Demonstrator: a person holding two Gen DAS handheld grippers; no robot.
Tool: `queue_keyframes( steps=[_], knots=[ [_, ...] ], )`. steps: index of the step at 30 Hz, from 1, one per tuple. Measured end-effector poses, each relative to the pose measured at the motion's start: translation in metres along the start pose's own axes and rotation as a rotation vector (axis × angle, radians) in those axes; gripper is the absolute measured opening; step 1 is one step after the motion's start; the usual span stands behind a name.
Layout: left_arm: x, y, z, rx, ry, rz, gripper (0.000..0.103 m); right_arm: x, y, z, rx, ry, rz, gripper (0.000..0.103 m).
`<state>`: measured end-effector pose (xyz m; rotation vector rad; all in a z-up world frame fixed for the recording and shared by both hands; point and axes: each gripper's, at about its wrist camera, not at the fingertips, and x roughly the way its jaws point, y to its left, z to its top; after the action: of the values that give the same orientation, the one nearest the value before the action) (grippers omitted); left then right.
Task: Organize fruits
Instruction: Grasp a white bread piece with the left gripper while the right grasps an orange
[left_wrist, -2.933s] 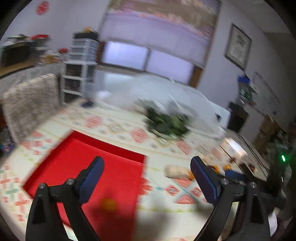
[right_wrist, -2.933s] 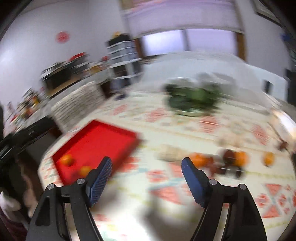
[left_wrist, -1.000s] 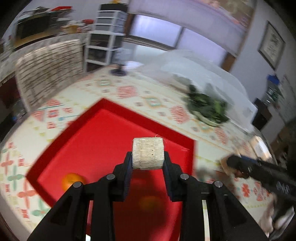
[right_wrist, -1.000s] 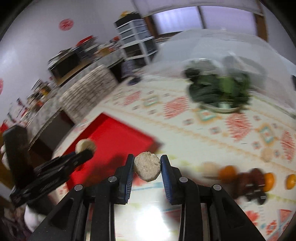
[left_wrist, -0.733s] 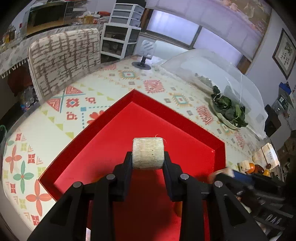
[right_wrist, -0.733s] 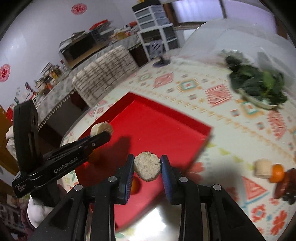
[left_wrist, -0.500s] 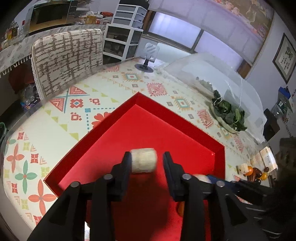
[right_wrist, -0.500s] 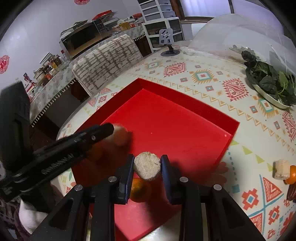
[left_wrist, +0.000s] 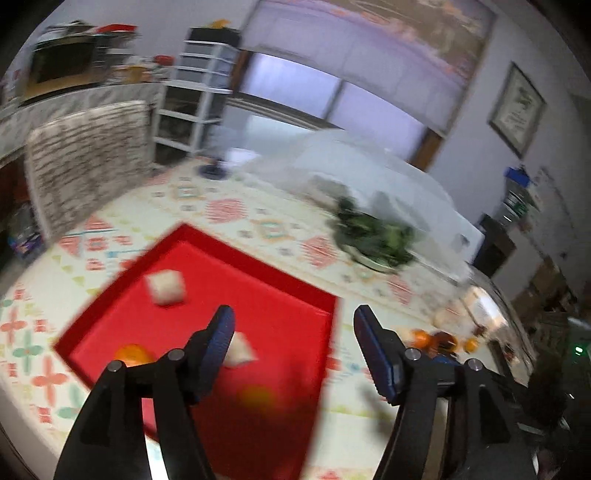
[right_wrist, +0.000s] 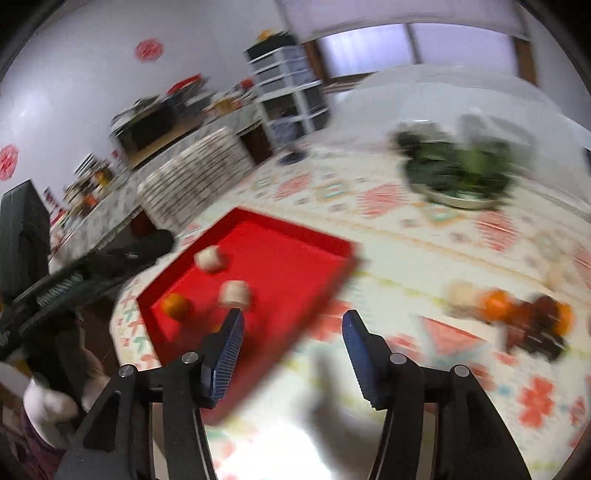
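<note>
Release step: our left gripper (left_wrist: 293, 341) and right gripper (right_wrist: 291, 338) are opening, jaws empty, two pale chunks (right_wrist: 234, 292) in the red tray (left_wrist: 258, 266); next, fetch the tangerines (right_wrist: 496, 304).

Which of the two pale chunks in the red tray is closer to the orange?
The lower chunk, just above the right gripper's left finger; the other chunk lies further back in the tray.

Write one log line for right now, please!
left claw: opening, empty | right claw: opening, empty | two pale chunks in red tray
</note>
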<state>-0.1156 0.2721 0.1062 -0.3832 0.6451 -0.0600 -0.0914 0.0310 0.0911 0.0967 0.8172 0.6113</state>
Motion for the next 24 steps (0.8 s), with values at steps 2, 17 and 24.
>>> queue_keyframes(
  steps=[2,17,24],
  knots=[
    [0.011,-0.025,-0.005,0.035,0.03,-0.043,0.066,-0.019,-0.032,-0.005,0.036,-0.016,-0.06,0.06],
    [0.142,-0.131,-0.049,0.288,0.278,-0.057,0.066,-0.061,-0.198,0.017,0.271,-0.075,-0.201,0.06],
    [0.171,-0.132,-0.047,0.338,0.312,-0.033,0.066,-0.052,-0.223,0.015,0.279,-0.049,-0.186,0.06]
  ],
)
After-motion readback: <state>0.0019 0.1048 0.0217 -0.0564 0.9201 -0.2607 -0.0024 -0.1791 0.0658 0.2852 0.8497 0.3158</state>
